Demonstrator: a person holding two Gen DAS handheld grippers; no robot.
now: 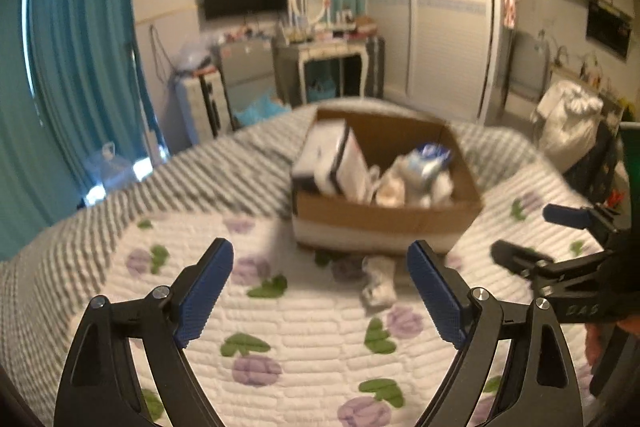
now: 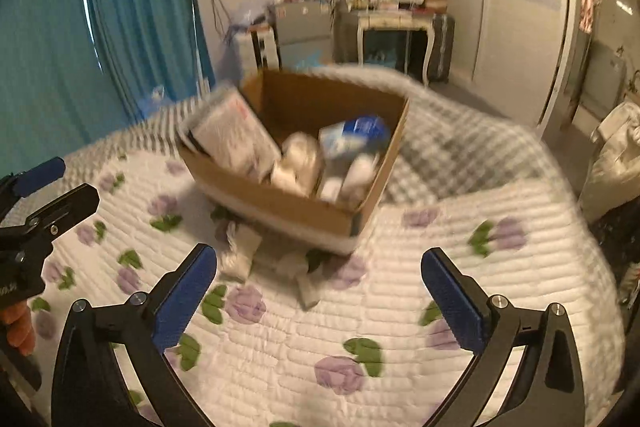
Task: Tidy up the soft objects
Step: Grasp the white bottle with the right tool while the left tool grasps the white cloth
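While both wrist cameras are looking down the bed, one cardboard box (image 1: 386, 217) is sitting on the floral quilt (image 1: 304, 339), just where the quilt is meeting a grey-and-white striped blanket (image 1: 208, 179) behind it. Two grippers are hovering over that quilt, and neither one is carrying a thing. Left gripper (image 1: 320, 295) is hanging with its two blue pads spread wide apart, nothing between them but bedding. Right gripper (image 2: 318, 301) is doing the same, jaws splayed wide and empty, and from the left wrist view it is showing at the right edge (image 1: 552, 239), well apart from its partner. Inside the box, the picture is blurring, but I am counting one large white flat package (image 2: 236, 139) leaning against the left wall, one blue-and-white pack (image 2: 354, 137) toward the far right, and a cluster of pale soft bundles (image 2: 300, 163) between them; how many bundles, I cannot tell. Outside the box, soft white pieces are lying loose on the quilt, right at the box's near side: one white bundle (image 1: 380, 281) is showing in the left wrist view, while the right wrist view is giving me two, one at the left (image 2: 240, 251) and another small white piece (image 2: 306, 281) just beside it. Both grippers are sitting short of those pieces, touching none of them.
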